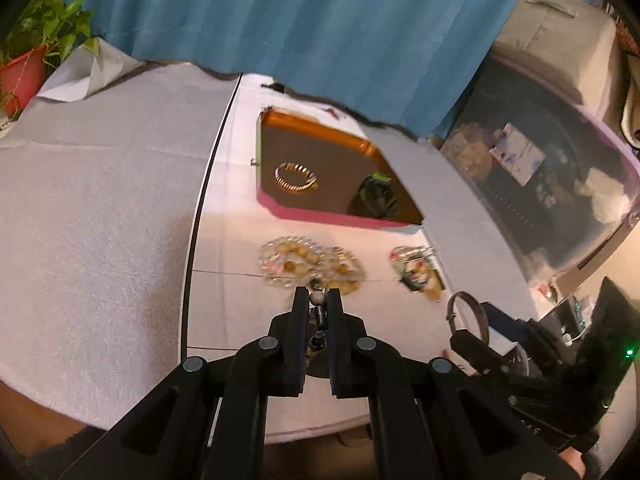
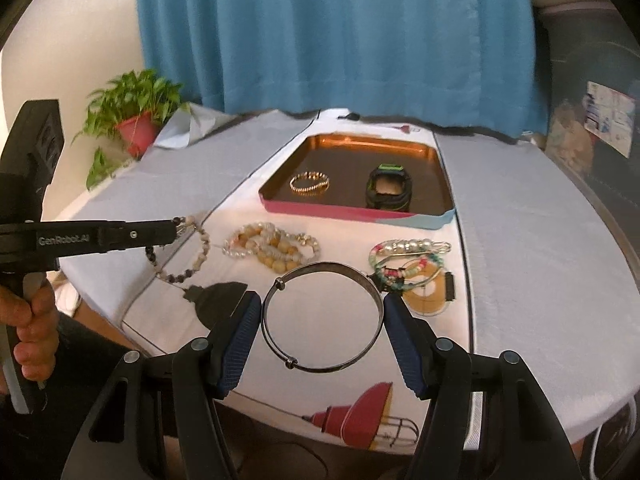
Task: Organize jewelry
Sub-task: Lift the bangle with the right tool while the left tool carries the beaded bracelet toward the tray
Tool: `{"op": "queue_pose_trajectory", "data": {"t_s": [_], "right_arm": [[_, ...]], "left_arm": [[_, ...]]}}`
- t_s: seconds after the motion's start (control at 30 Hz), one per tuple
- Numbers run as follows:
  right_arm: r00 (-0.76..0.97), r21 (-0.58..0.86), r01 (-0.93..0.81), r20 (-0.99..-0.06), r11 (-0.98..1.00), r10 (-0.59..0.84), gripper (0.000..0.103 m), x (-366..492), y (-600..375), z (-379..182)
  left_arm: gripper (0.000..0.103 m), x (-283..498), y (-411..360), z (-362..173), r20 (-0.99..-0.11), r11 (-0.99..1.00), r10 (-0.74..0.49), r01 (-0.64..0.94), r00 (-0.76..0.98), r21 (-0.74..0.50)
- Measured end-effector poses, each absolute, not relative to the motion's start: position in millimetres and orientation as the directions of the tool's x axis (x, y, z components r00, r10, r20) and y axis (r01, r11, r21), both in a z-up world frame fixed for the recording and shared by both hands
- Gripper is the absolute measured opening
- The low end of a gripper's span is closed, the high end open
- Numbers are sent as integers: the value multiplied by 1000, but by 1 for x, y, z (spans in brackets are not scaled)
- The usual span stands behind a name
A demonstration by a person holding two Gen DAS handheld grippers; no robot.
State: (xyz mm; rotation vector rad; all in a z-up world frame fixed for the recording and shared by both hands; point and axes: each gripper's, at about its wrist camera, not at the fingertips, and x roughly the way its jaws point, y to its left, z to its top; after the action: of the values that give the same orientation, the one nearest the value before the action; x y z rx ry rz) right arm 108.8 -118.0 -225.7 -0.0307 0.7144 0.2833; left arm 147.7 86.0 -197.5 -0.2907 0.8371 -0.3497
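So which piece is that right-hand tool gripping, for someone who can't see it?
Start at the copper tray on the white tablecloth, then come toward the near edge. Between the right gripper's blue pads sits a thin metal bangle: one plain dark hoop, beadless, unlike the bracelets beside it.

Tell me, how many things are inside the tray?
2. A gold bracelet lies in the left half of the tray, and a black watch with green trim sits in the right half. Nothing else shows inside.
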Motion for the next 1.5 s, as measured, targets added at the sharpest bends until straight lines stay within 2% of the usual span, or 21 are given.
{"op": "queue_pose_trajectory", "data": {"t_s": [0.1, 0.23, 0.43, 0.6, 0.9, 1.1, 1.33, 1.5], "right_arm": [[725, 109, -260, -634, 960, 268, 63, 100, -125, -212], [749, 108, -266, -602, 958, 276, 63, 88, -128, -187], [795, 78, -263, -548, 962, 262, 63, 79, -129, -140], [821, 61, -270, -507, 961, 262, 63, 82, -130, -108], [846, 31, -290, -459, 956, 272, 63, 107, -124, -82], [859, 2, -275, -449, 961, 247, 63, 141, -125, -88], [879, -14, -213, -440, 977, 185, 63, 196, -140, -107], [871, 24, -193, -455, 981, 183, 63, 241, -147, -126]], "left_arm": [[6, 137, 82, -179, -651, 906, -409, 202, 639, -372], [6, 121, 78, -143, -583, 887, -442, 235, 682, -397], [6, 106, 57, -87, -500, 880, -468, 328, 729, -344], [6, 109, 40, -68, -472, 883, -467, 369, 747, -290], [5, 144, 32, -71, -468, 858, -510, 388, 722, -336], [5, 174, 45, -78, -431, 858, -499, 360, 752, -367], [5, 223, 56, -99, -437, 859, -479, 303, 761, -413], [5, 252, 67, -108, -384, 792, -542, 303, 747, -530]]}}
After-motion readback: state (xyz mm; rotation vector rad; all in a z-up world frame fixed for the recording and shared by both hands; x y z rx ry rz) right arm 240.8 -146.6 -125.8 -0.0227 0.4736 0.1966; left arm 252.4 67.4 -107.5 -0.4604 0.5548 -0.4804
